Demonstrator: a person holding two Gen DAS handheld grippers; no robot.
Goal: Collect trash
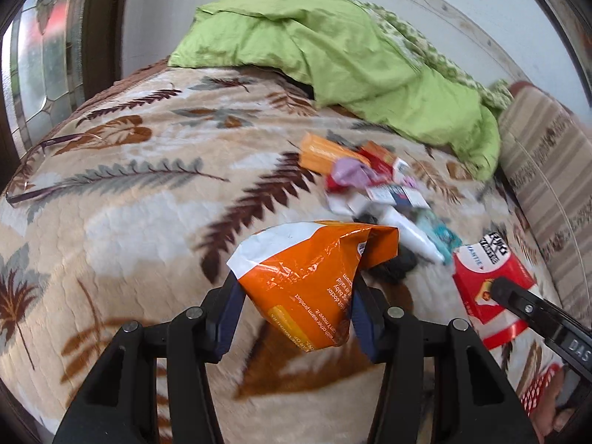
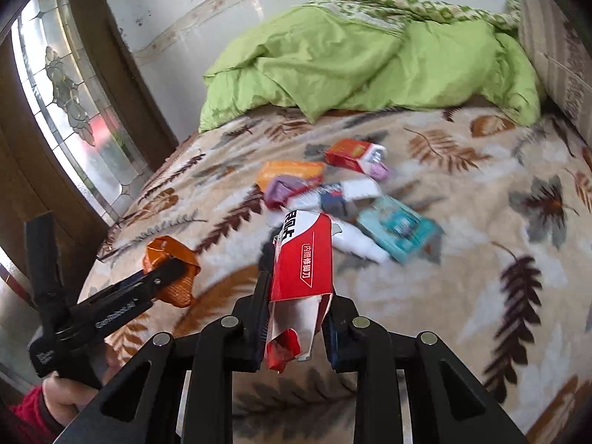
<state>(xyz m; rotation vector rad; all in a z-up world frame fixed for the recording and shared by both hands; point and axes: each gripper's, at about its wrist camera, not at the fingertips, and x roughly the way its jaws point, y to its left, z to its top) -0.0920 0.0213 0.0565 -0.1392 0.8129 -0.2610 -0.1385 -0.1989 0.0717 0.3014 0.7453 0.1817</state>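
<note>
Room: a bed under a leaf-patterned blanket point(image 1: 122, 199), white wall behind, a stained-glass door point(image 2: 63, 111) at the far left of both views.
Bedding: a green quilt point(image 1: 333, 51) lies bunched along the upper edge of the blanket.
Left gripper point(image 1: 296, 288): lower centre of the left wrist view, its blue pads pinching a crumpled orange wrapper point(image 1: 310, 277) lifted clear of the blanket; in the right wrist view it shows at lower left.
Trash pile point(image 2: 333, 192): mid-frame on the blanket, with an orange packet, a red box, a purple scrap, a white tube and a teal box lying close together, blurred.
Right gripper point(image 2: 296, 303): lower centre of the right wrist view, pressed onto a red and white carton point(image 2: 303, 259), which stands up between the fingers above the blanket.
</note>
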